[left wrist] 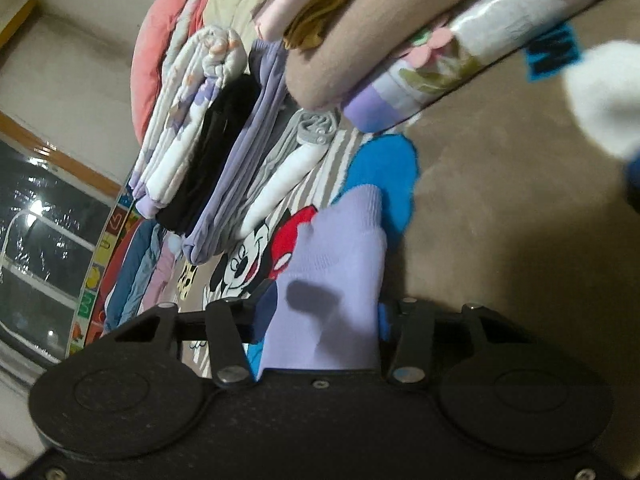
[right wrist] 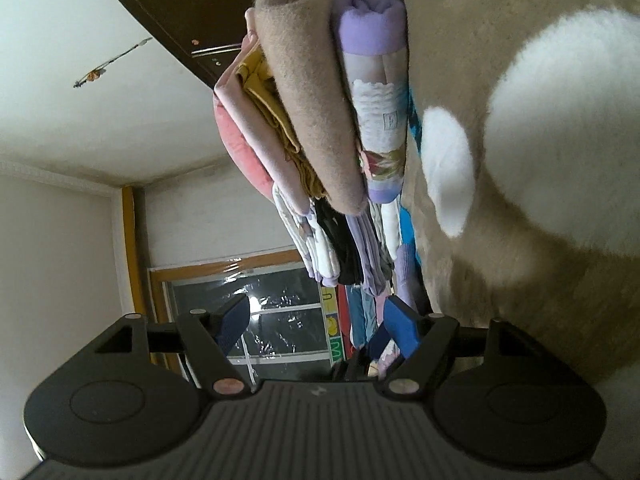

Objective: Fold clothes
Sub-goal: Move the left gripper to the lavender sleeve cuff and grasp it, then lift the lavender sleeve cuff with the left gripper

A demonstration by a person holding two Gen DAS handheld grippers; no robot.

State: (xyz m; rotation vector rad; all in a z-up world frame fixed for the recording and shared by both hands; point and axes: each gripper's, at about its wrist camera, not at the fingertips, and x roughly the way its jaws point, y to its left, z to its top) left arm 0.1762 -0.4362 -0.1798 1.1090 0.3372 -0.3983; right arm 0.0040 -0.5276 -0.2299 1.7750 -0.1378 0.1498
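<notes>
The left claw (left wrist: 320, 320) is rolled sideways and closed on a lilac sock (left wrist: 336, 264) that fills the gap between its fingers, while the right claw (right wrist: 320, 326), also rolled sideways, stands wide open with blue pads (right wrist: 400, 326) apart, holding nothing.

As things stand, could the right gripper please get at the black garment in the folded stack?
Probably not directly: the right gripper is open, but the black garment sits squeezed between neighbouring folded clothes, only its edge showing.
</notes>
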